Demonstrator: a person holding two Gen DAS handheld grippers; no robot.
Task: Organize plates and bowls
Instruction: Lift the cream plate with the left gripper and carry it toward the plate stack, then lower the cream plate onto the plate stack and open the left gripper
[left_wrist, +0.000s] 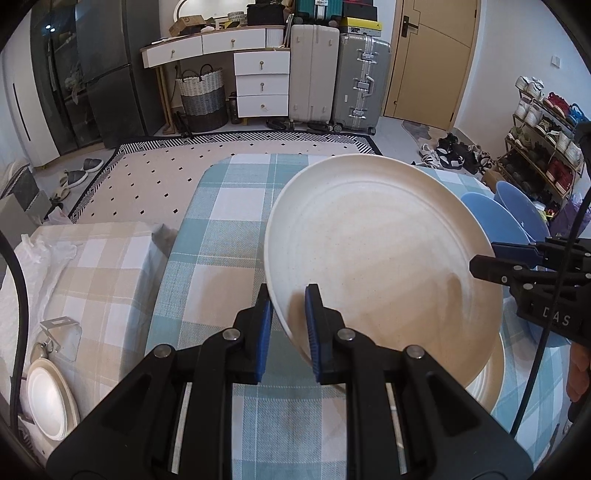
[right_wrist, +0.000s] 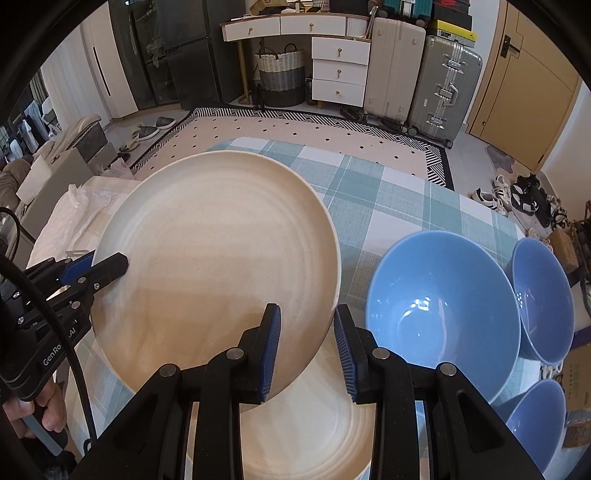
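The left tool (left_wrist: 288, 325) is clamped on the near rim of a cream plate (left_wrist: 380, 258), and the right tool (right_wrist: 306, 347) pinches the opposite rim of the same plate (right_wrist: 218, 258), so both tools hold it, tilted, in the air above the checked table (left_wrist: 229, 221). Directly beneath it lies a second cream plate (right_wrist: 306, 424), flat on the table. Just to the right stand three blue bowls: a large one (right_wrist: 443, 306), another behind it (right_wrist: 543, 299) and a third nearer the edge (right_wrist: 535, 424), each apart and not nested. Off to the left, on a beige checked surface, sits a small stack of pale plates (left_wrist: 50, 398). My reading is that the sorting is partway: some plates are already gathered, this one is in transit, and the plate below plus the bowls remain to be stacked
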